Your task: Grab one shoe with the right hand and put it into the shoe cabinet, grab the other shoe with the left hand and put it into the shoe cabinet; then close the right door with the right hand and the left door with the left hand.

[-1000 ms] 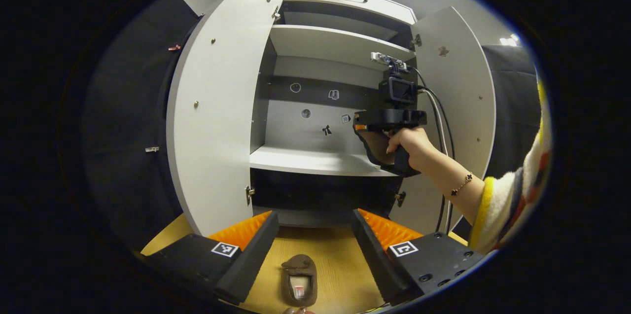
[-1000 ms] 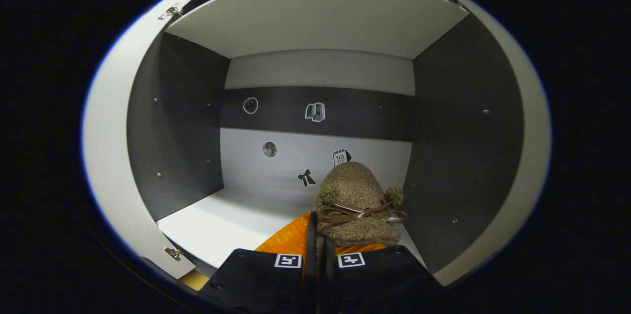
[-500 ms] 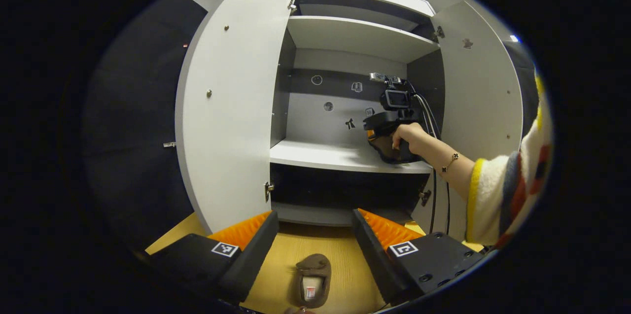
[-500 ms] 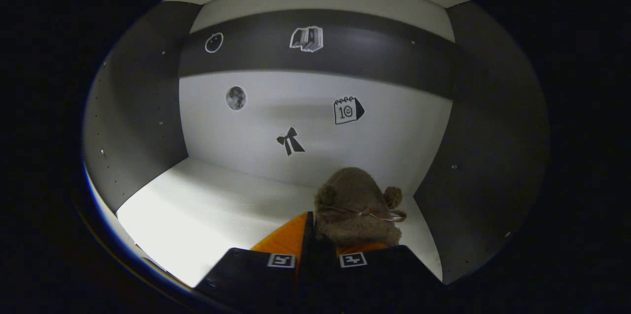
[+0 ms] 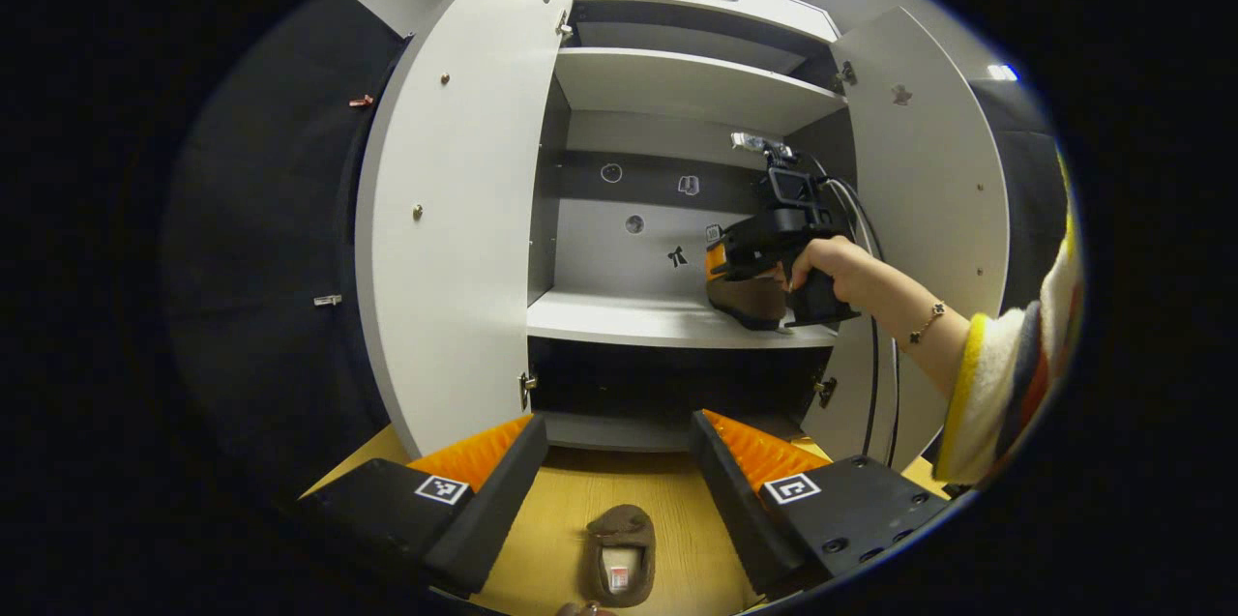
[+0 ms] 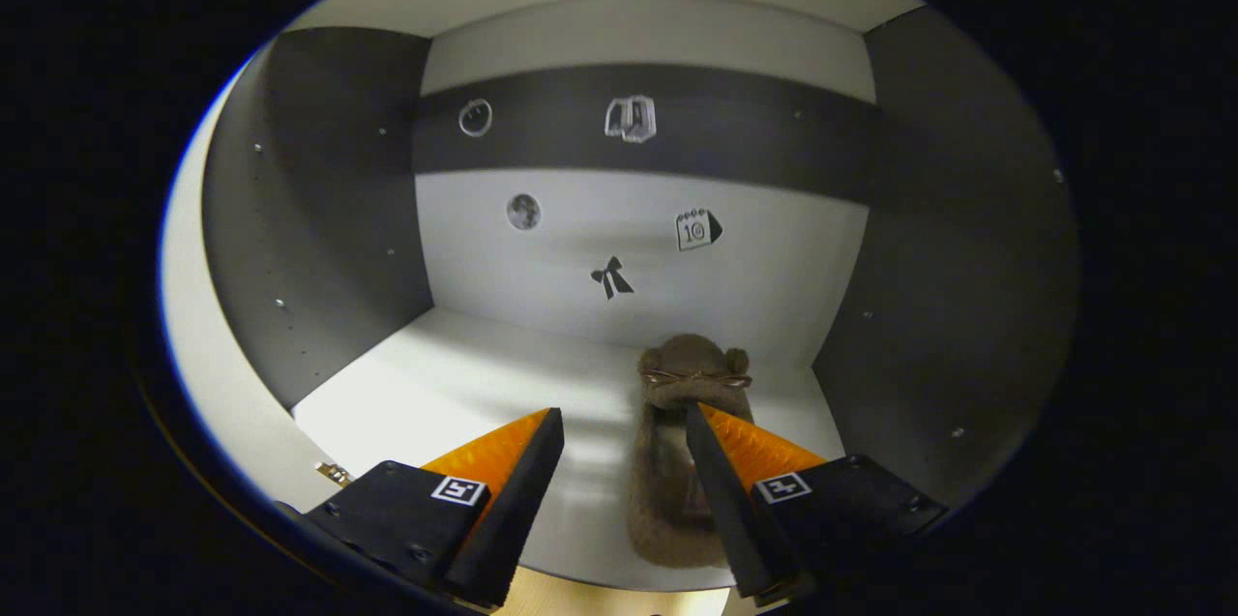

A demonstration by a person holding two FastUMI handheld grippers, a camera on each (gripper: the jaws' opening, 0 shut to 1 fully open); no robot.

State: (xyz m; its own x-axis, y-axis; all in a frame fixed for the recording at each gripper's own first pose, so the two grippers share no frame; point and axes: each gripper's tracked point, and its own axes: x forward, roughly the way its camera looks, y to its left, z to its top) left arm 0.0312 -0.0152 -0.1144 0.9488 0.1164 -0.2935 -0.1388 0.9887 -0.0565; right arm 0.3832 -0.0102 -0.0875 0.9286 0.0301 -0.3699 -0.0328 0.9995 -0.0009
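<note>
Right gripper [image 6: 619, 442] gaped empty over our shelved brown slipper [image 6: 677, 461]; left gripper [image 5: 619, 452] gaped above a floor slipper [image 5: 619, 553].

Both doors, left door [image 5: 455, 210] and right door [image 5: 933, 210], stand wide open, leaving the cabinet front unblocked. On the middle shelf [image 6: 455, 394], the left and centre lie bare; a brown shoe [image 6: 677, 461] occupies the right side beside the side wall [image 6: 953, 307]. The right gripper [image 6: 619, 461], fingers spread, and the person's hand [image 5: 841, 263] fill that right portion of the opening.
</note>
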